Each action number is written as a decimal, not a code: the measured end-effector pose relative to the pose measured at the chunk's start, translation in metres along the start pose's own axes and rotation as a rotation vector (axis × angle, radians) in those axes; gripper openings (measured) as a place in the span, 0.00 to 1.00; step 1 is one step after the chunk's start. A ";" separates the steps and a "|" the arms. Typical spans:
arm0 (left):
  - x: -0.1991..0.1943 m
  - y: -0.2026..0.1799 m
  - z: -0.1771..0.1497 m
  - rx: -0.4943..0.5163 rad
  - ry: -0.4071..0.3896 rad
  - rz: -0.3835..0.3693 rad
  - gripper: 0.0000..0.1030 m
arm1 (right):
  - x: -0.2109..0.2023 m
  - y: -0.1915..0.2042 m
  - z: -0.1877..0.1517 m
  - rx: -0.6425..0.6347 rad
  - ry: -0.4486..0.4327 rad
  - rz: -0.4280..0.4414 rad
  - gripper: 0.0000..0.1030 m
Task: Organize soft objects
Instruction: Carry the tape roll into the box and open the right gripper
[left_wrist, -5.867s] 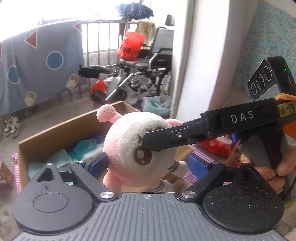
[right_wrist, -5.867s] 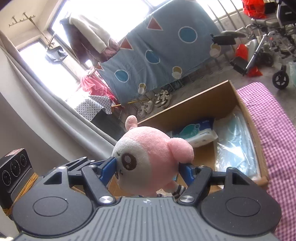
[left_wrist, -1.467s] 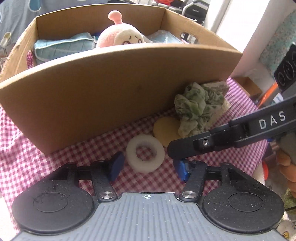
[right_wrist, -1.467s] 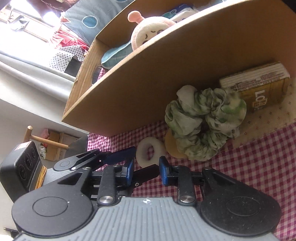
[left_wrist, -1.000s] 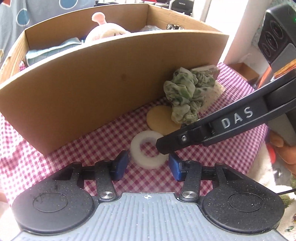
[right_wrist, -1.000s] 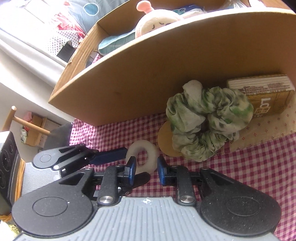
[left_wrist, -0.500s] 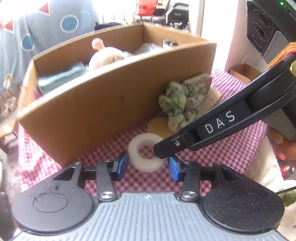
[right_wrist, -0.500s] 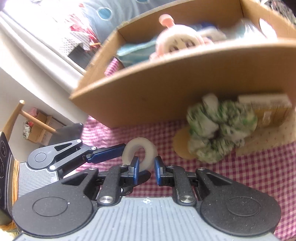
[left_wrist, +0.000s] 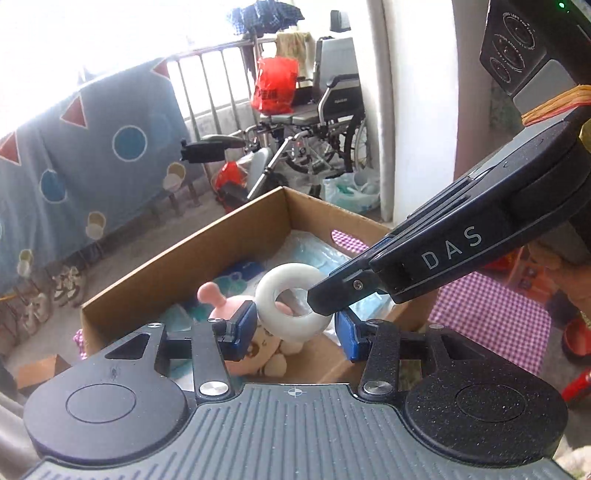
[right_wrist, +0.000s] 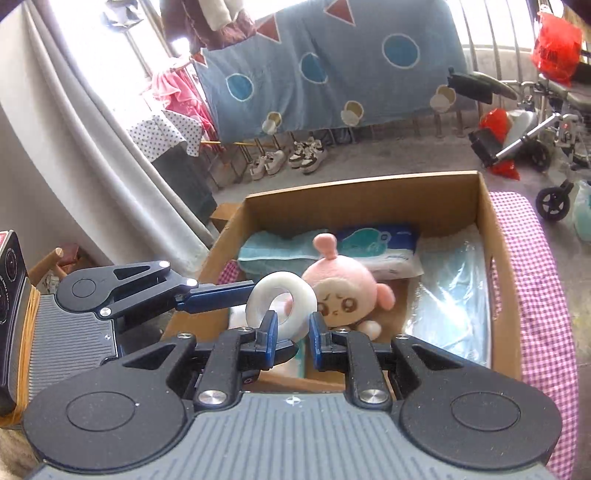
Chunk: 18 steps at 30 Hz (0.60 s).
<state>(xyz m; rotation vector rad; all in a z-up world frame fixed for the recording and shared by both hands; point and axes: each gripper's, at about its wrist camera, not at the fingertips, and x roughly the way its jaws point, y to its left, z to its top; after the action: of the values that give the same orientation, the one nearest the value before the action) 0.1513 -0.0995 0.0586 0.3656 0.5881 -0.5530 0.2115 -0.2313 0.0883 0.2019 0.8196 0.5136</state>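
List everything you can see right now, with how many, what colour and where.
ring: one, white, held above the box
box: one, brown cardboard, on the checked cloth
plush toy: one, pink and white, inside the box
towel: one, teal, inside the box, behind the toy
tissue pack: one, white and blue, at the back of the box
cloth: one, pink-and-white checked, under the box
wheelchair: one, grey, behind the box
bag: one, red, on the wheelchair
right gripper: shut on the ring
left gripper: fingers either side of the ring
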 end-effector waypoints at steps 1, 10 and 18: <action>0.010 0.003 0.007 -0.004 0.019 -0.019 0.44 | 0.006 -0.011 0.009 0.016 0.030 -0.007 0.20; 0.119 0.026 0.031 -0.073 0.225 -0.129 0.44 | 0.081 -0.085 0.052 0.086 0.255 -0.071 0.19; 0.178 0.035 0.029 -0.111 0.360 -0.133 0.44 | 0.133 -0.118 0.057 0.105 0.370 -0.087 0.19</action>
<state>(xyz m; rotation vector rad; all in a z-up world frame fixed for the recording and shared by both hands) 0.3077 -0.1538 -0.0213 0.3242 0.9912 -0.5837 0.3717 -0.2635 -0.0016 0.1686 1.2124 0.4311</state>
